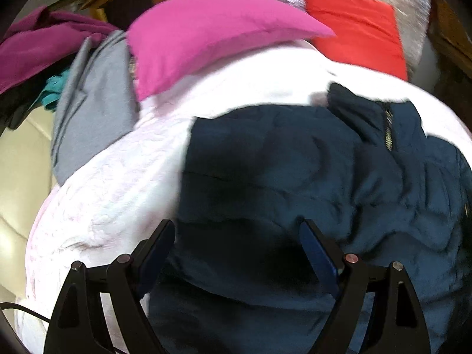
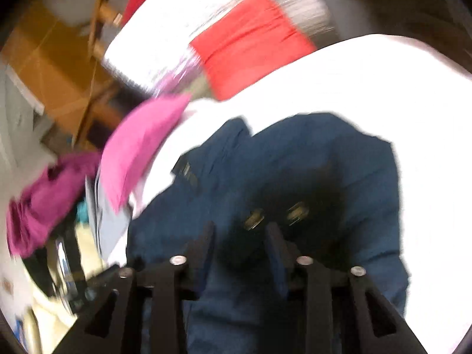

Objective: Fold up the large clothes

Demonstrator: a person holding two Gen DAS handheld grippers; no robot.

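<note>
Above the navy jacket (image 1: 295, 177), left gripper (image 1: 236, 230) jaws wide, empty. Right gripper (image 2: 240, 230) jaws part-open, unclamped; snaps (image 2: 253, 218) at 12 o'clock.

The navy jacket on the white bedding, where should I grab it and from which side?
Probably the straight left edge of the navy jacket, where it lies flat against the white bedding. Come in from the left, low over the bedding, so the left gripper, already open, can pinch that free edge rather than the bulky quilted middle.
</note>
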